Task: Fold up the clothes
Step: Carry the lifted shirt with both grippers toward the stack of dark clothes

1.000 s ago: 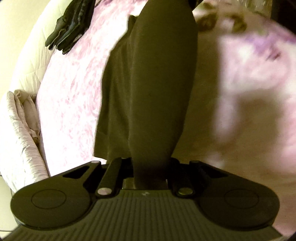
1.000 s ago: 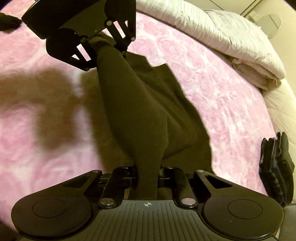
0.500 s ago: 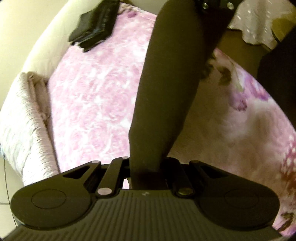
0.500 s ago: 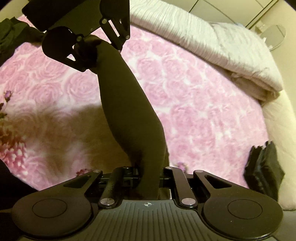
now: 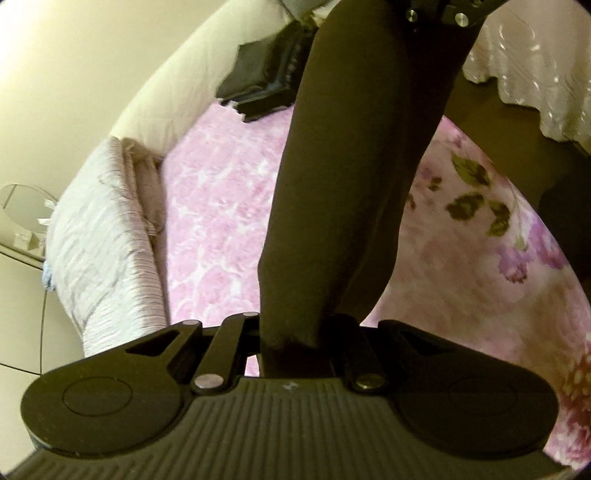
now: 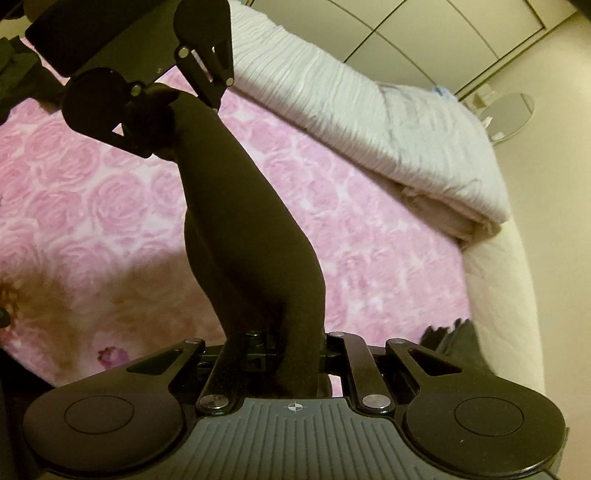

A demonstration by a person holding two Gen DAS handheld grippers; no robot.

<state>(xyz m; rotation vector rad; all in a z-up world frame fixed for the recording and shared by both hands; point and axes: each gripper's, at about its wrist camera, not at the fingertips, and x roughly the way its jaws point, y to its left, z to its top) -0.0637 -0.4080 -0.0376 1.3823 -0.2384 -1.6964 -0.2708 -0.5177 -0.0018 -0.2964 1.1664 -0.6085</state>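
Observation:
A dark brown garment [image 5: 343, 177] is stretched taut between my two grippers, high above the pink rose-patterned bed [image 5: 218, 206]. My left gripper [image 5: 291, 332] is shut on one end of it, and it also shows at the top left of the right wrist view [image 6: 155, 107]. My right gripper [image 6: 295, 343] is shut on the other end of the garment [image 6: 243, 229], and it shows at the top of the left wrist view [image 5: 432, 14]. The fingertips are hidden by the cloth.
A folded white quilt [image 6: 369, 122] lies along the bed's far side. A stack of folded black clothes [image 5: 266, 81] sits near the cream mattress edge [image 6: 502, 295] and shows in the right wrist view [image 6: 458, 343]. A round side table [image 6: 509, 114] stands beyond the bed.
Both grippers have lifted the garment up off the bed. It hung down touching the bedspread a second ago and is now fully raised and pulled tight between them.

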